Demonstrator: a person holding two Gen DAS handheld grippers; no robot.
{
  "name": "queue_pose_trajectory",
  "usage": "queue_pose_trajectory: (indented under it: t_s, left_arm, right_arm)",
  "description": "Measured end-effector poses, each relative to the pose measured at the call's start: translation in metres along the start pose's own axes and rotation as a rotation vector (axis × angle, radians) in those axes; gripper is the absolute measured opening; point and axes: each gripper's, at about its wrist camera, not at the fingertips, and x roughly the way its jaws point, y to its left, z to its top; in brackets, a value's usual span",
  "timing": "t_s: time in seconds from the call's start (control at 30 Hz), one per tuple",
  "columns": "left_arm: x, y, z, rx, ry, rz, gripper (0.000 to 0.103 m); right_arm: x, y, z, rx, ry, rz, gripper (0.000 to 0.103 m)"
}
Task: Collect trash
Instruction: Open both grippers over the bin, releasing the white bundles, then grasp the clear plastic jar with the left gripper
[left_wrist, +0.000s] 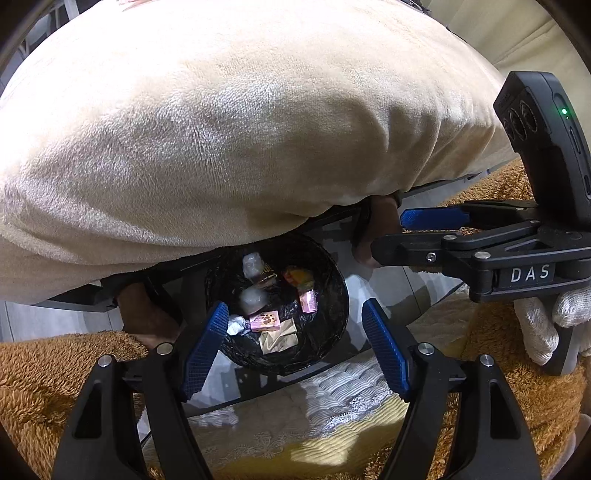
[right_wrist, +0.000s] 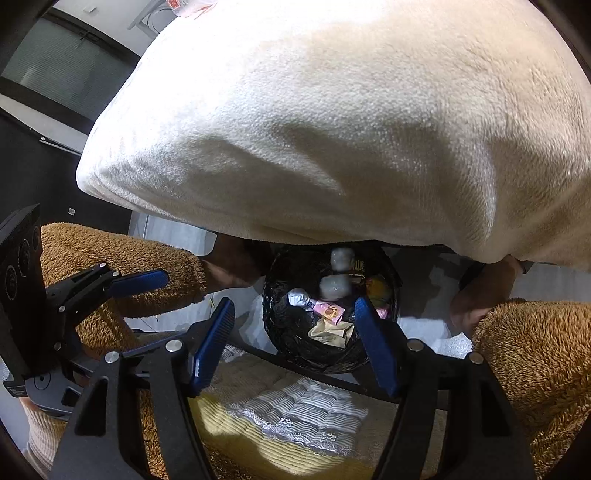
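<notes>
A black bag-lined trash bin (left_wrist: 332, 295) stands on the floor below, holding several wrappers: a pink one (left_wrist: 264, 320), a tan paper (left_wrist: 277, 336), white crumpled pieces and an orange one. My left gripper (left_wrist: 295, 347) is open and empty above the bin. My right gripper (right_wrist: 291, 343) is open and empty above the same bin (right_wrist: 280, 332); it also shows in the left wrist view (left_wrist: 391, 236) at the right. The left gripper shows at the left of the right wrist view (right_wrist: 177, 295). A pink wrapper (right_wrist: 328, 312) and tan paper (right_wrist: 330, 332) lie in the bin.
A large cream blanket (left_wrist: 240, 122) hangs over the bin's far side and fills the upper view (right_wrist: 351, 129). Brown fuzzy sleeves (left_wrist: 44, 376) (right_wrist: 535, 362) sit at both sides. A yellow-and-white lace-edged cloth (right_wrist: 295, 413) lies below, behind a dark frame edge.
</notes>
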Motion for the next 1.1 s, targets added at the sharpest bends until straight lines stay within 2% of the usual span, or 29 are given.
queue_pose_trajectory:
  t_s: [0.3, 0.5, 0.6, 0.63, 0.67, 0.77, 1.0, 1.03, 1.07, 1.1]
  left_arm:
    - [-0.027, 0.0, -0.001, -0.025, -0.111, -0.013, 0.074]
    - [-0.067, 0.005, -0.002, -0.042, -0.282, -0.026, 0.074]
    - [-0.086, 0.014, 0.004, -0.061, -0.364, -0.029, 0.074]
    - [-0.092, 0.018, 0.007, -0.067, -0.389, -0.032, 0.075]
    - [-0.099, 0.021, 0.01, -0.069, -0.411, -0.029, 0.083]
    - [-0.113, 0.029, 0.024, -0.062, -0.453, -0.005, 0.096]
    - [-0.135, 0.056, 0.061, -0.058, -0.522, 0.069, 0.097]
    - [-0.137, 0.061, 0.067, -0.057, -0.532, 0.086, 0.097]
    - [-0.14, 0.066, 0.074, -0.057, -0.548, 0.095, 0.097]
    - [-0.144, 0.072, 0.081, -0.057, -0.562, 0.095, 0.097]
  right_arm:
    - [-0.045, 0.011, -0.006, -0.061, -0.179, 0.067, 0.068]
    - [-0.087, 0.035, 0.001, -0.194, -0.318, 0.103, 0.068]
    - [-0.108, 0.048, 0.01, -0.278, -0.382, 0.085, 0.07]
    - [-0.113, 0.051, 0.014, -0.299, -0.398, 0.08, 0.07]
    - [-0.118, 0.053, 0.019, -0.318, -0.416, 0.071, 0.07]
    - [-0.128, 0.056, 0.036, -0.35, -0.466, 0.038, 0.07]
    - [-0.142, 0.061, 0.09, -0.372, -0.51, 0.04, 0.071]
    - [-0.144, 0.061, 0.097, -0.375, -0.52, 0.046, 0.076]
    - [-0.147, 0.06, 0.101, -0.38, -0.532, 0.054, 0.096]
    - [-0.148, 0.061, 0.107, -0.383, -0.547, 0.055, 0.099]
